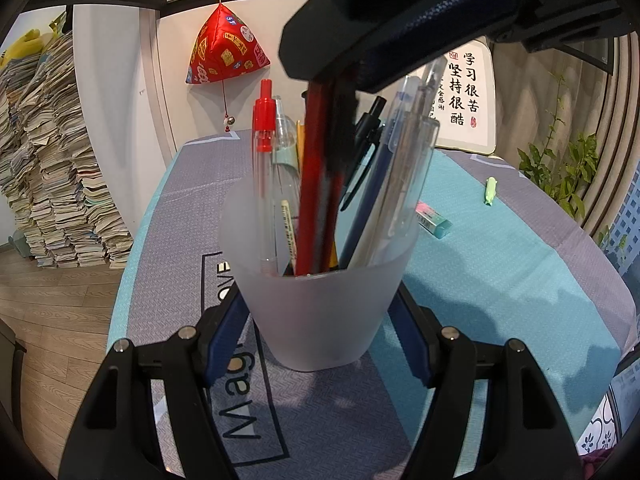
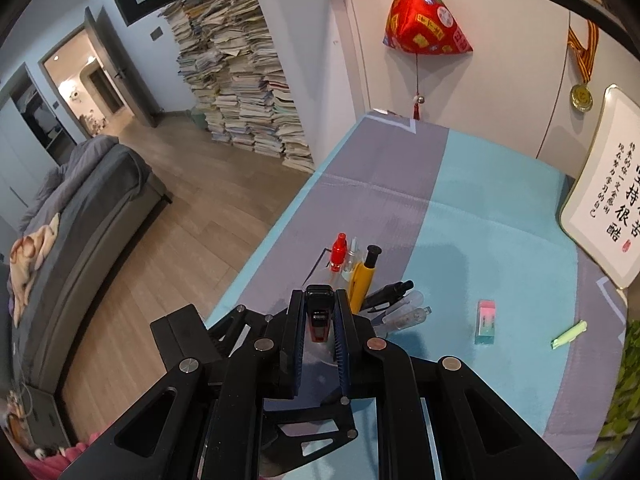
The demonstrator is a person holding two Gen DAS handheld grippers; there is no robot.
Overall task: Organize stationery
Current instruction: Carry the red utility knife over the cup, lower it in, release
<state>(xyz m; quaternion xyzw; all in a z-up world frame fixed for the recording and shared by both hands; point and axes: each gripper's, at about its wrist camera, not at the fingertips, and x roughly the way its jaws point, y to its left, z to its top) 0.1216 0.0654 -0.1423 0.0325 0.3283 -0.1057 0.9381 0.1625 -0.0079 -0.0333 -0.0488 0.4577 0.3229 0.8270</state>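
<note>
Red pen going into the cup on the desk.
The left gripper [image 1: 320, 312] clamps the frosted cup [image 1: 320, 280] steady near the desk's [image 2: 500, 216] left edge while the right gripper [image 2: 318, 316], closed on a red pen [image 2: 319, 316], lowers it among the others; an eraser [image 2: 486, 322] and green cap [image 2: 570, 334] lie toward the right edge.

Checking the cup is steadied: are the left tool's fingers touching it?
Touching. The left wrist view shows both blue fingers of the left tool pressed against the frosted cup, with no gap on either side.
</note>
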